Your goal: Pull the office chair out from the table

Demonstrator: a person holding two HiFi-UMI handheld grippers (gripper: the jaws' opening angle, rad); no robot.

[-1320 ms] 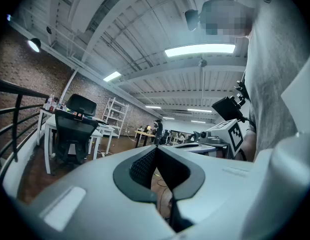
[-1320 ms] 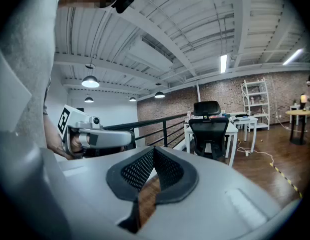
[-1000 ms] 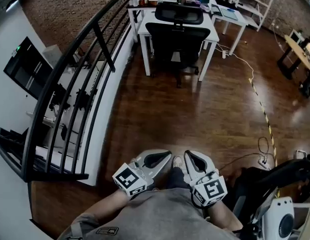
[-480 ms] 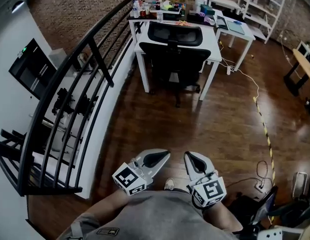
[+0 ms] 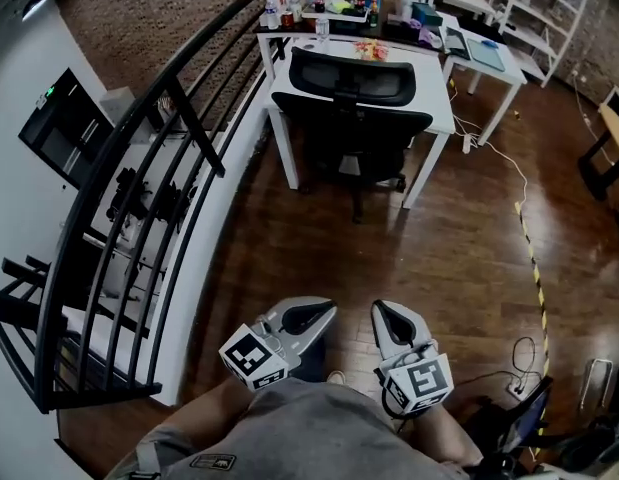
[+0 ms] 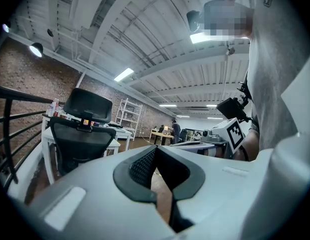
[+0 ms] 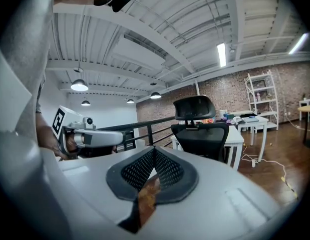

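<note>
A black office chair (image 5: 351, 128) with a headrest stands pushed under a white table (image 5: 437, 96) at the far end of the wood floor. The same chair (image 6: 80, 134) shows at the left of the left gripper view, and the chair (image 7: 201, 130) sits ahead right of centre in the right gripper view. My left gripper (image 5: 327, 308) and right gripper (image 5: 379, 310) are held side by side close to my body, far short of the chair. Both are shut, with nothing between their jaws.
A black metal railing (image 5: 159, 158) runs along the left, down toward the table. Bottles and clutter (image 5: 334, 3) crowd the table's far edge. A second white table (image 5: 477, 53) and white shelving (image 5: 549, 8) stand at the right. A cable (image 5: 529, 238) trails over the floor at the right.
I have walked toward the table. The chair and table now sit larger and lower in the head view. Both grippers stay shut in front of me.
</note>
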